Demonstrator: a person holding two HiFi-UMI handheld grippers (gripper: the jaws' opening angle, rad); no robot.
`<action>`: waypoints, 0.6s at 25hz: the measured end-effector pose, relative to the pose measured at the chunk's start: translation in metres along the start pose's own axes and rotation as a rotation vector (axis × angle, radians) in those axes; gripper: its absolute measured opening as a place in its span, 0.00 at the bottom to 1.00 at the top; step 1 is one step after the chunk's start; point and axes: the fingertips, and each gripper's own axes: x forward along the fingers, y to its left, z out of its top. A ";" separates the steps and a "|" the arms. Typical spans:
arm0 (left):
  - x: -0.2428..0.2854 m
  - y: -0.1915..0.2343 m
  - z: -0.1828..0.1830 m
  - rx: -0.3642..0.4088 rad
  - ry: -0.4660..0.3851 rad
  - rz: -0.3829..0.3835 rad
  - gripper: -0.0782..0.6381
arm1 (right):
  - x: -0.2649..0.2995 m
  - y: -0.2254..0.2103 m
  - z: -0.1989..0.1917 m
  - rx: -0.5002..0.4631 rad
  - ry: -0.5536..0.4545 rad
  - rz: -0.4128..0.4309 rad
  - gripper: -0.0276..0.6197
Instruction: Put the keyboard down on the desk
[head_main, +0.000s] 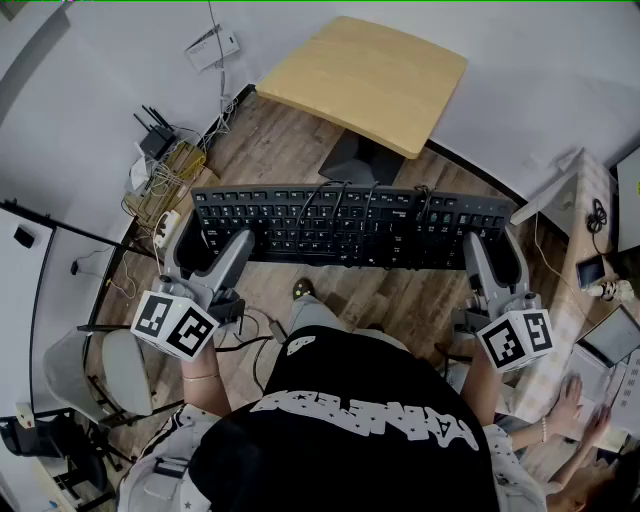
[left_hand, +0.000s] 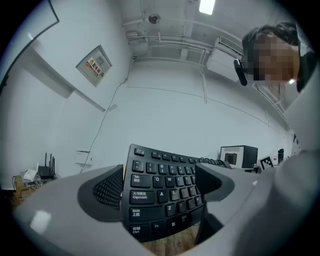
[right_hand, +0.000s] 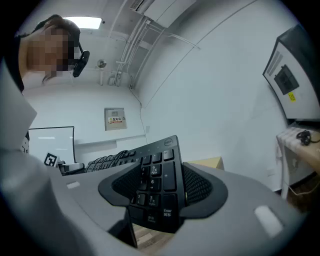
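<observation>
A long black keyboard hangs level in the air in front of me, held at both ends. My left gripper is shut on its left end; in the left gripper view the keyboard sits between the two grey jaws. My right gripper is shut on the right end, where the number pad of the keyboard is pinched. A black cable lies looped over the keys. The light wooden desk stands beyond the keyboard, its top bare.
The desk's dark base rests on wood flooring. A router and tangled wires lie at the left wall. A white table with gadgets is on the right, and a second person's hand rests there. A stool stands at lower left.
</observation>
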 end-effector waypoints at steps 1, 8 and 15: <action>0.000 0.000 0.000 0.001 0.000 0.001 0.73 | 0.000 0.000 0.000 0.000 0.000 0.001 0.46; 0.000 -0.001 0.000 -0.001 0.006 0.002 0.73 | -0.001 0.000 0.000 0.002 0.004 -0.002 0.46; 0.003 0.000 -0.001 -0.008 0.013 -0.003 0.73 | 0.000 -0.001 0.001 0.005 0.001 -0.016 0.46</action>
